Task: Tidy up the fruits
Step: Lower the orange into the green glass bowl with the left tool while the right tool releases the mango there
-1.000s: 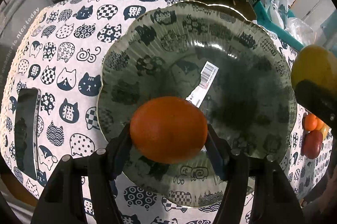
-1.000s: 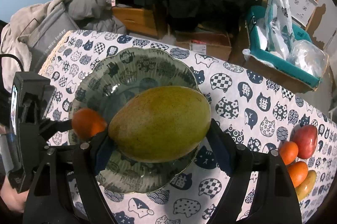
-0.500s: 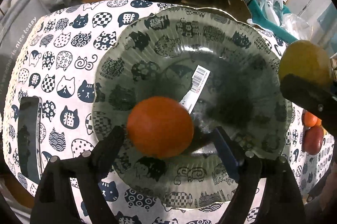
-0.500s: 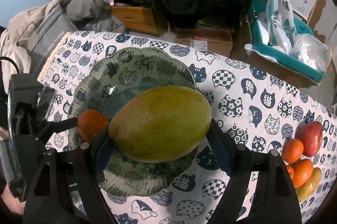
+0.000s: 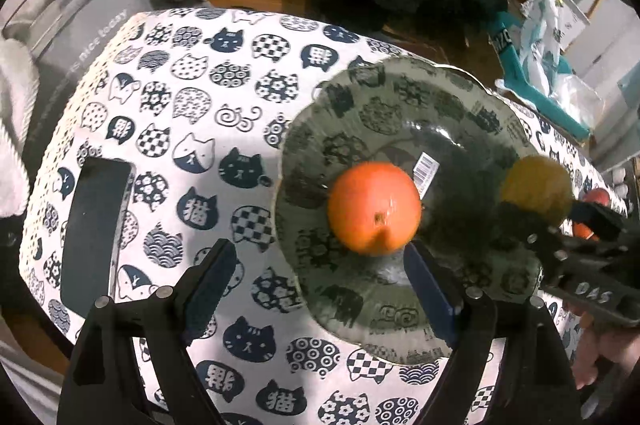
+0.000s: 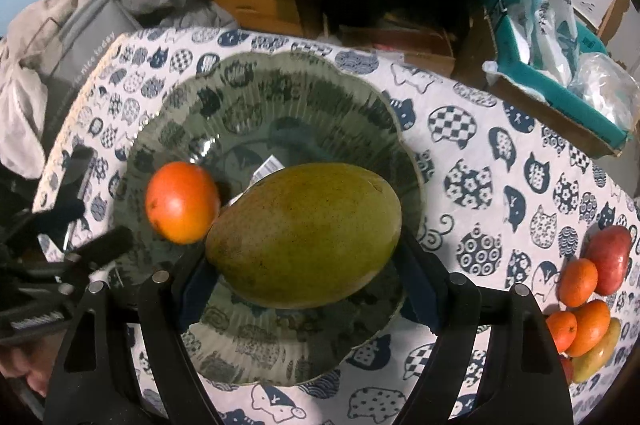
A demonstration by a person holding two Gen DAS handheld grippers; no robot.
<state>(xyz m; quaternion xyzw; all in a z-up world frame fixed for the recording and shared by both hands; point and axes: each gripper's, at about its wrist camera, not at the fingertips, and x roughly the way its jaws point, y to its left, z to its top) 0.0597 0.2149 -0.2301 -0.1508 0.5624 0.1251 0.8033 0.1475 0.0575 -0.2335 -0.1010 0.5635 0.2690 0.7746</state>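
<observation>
Orange and round, a small tangerine-like fruit [image 5: 375, 208] lies in the left part of the dark green, scalloped glass plate [image 5: 400, 341], which stands on a white tablecloth printed with navy cat heads [image 5: 192, 113]. The left gripper [image 5: 320, 283] stands wide, with nothing between its blue-padded fingers [image 5: 210, 279]; the orange fruit is just beyond the right finger, and whether it touches it I cannot tell. The right gripper [image 6: 304, 285] is closed on a big green-yellow mango [image 6: 306, 233], which is above the plate; the mango covers most of the pads and the plate's middle, so I cannot say if it already rests on the glass. A white barcode label [image 6: 266, 167] under the plate is half hidden by the two fruits. In the left wrist view the mango [image 5: 534, 191] is blurred and partly behind the black body of the other gripper. A dark flat phone-like object [image 5: 94, 229] lies on the cloth to the left of the plate. At the right edge of the right wrist view, a heap of other fruits [image 6: 588, 289], red, orange and yellow, is cut off by the dark border of the lens. Behind the table, grey clothes [image 6: 80, 25] and a teal box [image 6: 560, 93] are hard to make out.
</observation>
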